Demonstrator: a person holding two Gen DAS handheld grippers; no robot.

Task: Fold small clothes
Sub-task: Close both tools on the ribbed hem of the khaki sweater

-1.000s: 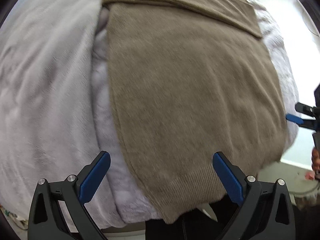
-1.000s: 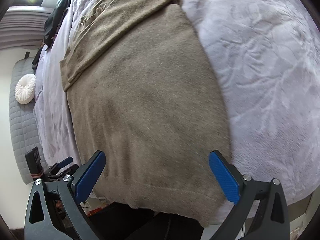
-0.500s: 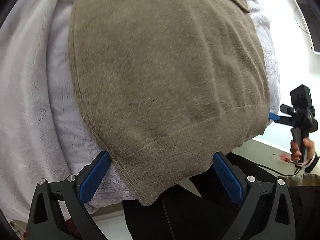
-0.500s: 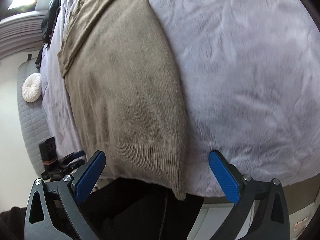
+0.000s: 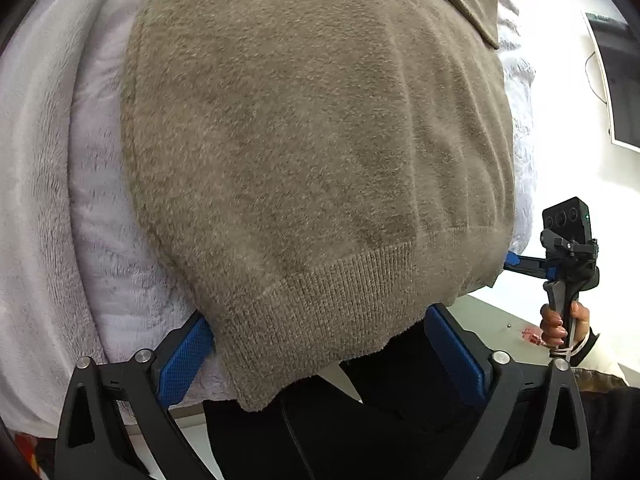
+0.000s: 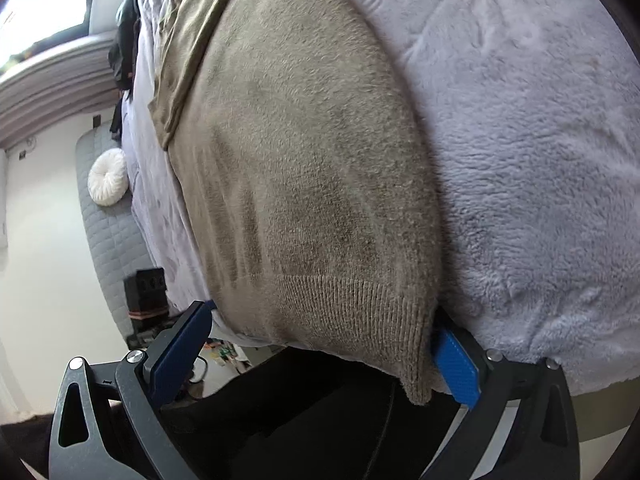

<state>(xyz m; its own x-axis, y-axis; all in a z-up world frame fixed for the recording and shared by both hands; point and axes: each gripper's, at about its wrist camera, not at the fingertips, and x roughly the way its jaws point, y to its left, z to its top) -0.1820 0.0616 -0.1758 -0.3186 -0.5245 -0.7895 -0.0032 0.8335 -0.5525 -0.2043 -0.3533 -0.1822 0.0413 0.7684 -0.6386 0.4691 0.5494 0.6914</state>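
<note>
A taupe knit sweater (image 5: 320,160) lies flat on the bed, its ribbed hem (image 5: 340,300) hanging over the near edge. My left gripper (image 5: 316,320) straddles the hem's left corner. Its jaws are closing, and the blue pads (image 5: 184,360) stand clear of the knit. In the right wrist view the sweater (image 6: 312,200) runs away up the bed. My right gripper (image 6: 320,316) is open around the hem's right corner (image 6: 416,360), with the right pad (image 6: 456,364) partly tucked behind the cloth. The right gripper's body (image 5: 568,248) shows at the left wrist view's right edge, held by a hand (image 5: 560,324).
A fluffy pale lilac blanket (image 6: 520,120) covers the bed under the sweater. A folded sleeve (image 6: 192,40) lies across the far end. Dark clothes (image 6: 124,48) and a round white cushion (image 6: 107,182) sit far left. A person's dark trousers (image 5: 360,420) fill the space below the hem.
Both grippers have come down and closer to the near edge of the bed. The ribbed hem, earlier ahead of the jaws, now hangs between them on each side.
</note>
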